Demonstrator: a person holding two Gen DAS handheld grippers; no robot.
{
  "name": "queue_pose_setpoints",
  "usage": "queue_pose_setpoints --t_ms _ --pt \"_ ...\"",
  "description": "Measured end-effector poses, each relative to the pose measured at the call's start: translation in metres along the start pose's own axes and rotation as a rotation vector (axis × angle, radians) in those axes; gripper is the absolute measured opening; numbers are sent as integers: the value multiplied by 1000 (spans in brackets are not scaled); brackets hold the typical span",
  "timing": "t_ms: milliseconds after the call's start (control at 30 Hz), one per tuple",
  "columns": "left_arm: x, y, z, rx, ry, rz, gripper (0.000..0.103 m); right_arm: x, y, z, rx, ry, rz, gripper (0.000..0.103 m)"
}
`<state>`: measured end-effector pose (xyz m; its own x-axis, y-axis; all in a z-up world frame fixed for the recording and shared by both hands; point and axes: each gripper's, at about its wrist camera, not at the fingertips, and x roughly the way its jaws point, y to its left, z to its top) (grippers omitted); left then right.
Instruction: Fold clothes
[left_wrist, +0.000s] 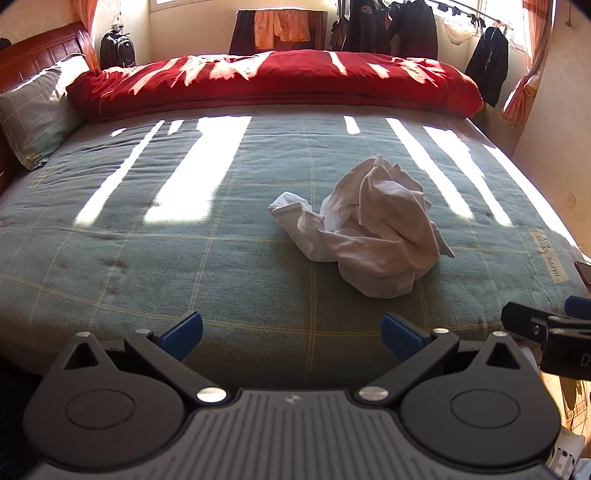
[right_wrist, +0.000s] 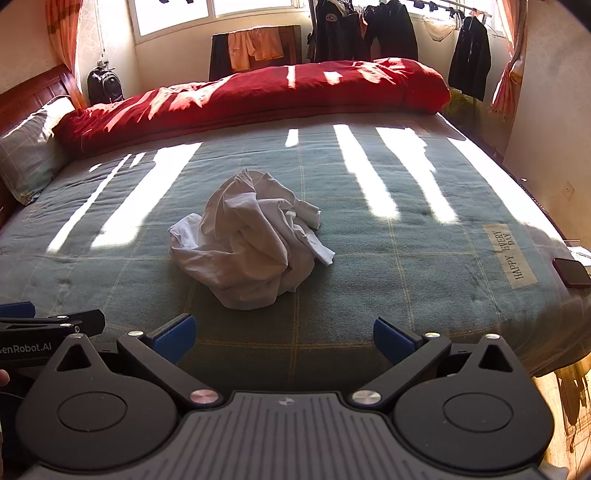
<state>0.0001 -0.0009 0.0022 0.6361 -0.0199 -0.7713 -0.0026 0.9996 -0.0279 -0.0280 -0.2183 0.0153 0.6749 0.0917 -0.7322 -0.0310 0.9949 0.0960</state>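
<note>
The left gripper (left_wrist: 291, 334) sits at the near edge of the bed, its two blue-padded fingers (left_wrist: 183, 334) spread wide apart with nothing between them. The right gripper (right_wrist: 283, 336) is posed the same way, its blue fingertips (right_wrist: 393, 338) far apart and empty. Both hover low over the near edge of the bed without touching any fabric. In the left wrist view the other tool shows at 4 o'clock; in the right wrist view the left tool shows at 9 o'clock, with part of a printed label on its side.

Ahead of both tongs lies a crumpled white garment (left_wrist: 373, 229), bunched into a loose heap on the bed. From the left gripper it lies toward 1 o'clock; from the right gripper (right_wrist: 247, 240) it lies toward 11 o'clock, so the heap sits roughly between the two tools and apart from both.

The heap rests on a green plaid bedspread (left_wrist: 147, 258) crossed by bright stripes of sunlight. A sewn label reading "HAPPY EVERY DAY" (right_wrist: 510, 254) sits at 3 o'clock near the bed's right edge, with a dark phone (right_wrist: 570, 272) just beyond it. A rolled red quilt (left_wrist: 273, 81) runs along the far side at 12 o'clock, and a plaid pillow (left_wrist: 33, 118) lies at 10 o'clock against a wooden headboard (left_wrist: 40, 55). Dark jackets (right_wrist: 369, 31) hang beyond the bed by the windows.
</note>
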Motion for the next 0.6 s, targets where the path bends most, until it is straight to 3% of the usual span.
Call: queue_pose_setpoints --t_ms 600 --pt "-3 -1 0 1 -5 2 102 0 0 1 2 -1 -2 103"
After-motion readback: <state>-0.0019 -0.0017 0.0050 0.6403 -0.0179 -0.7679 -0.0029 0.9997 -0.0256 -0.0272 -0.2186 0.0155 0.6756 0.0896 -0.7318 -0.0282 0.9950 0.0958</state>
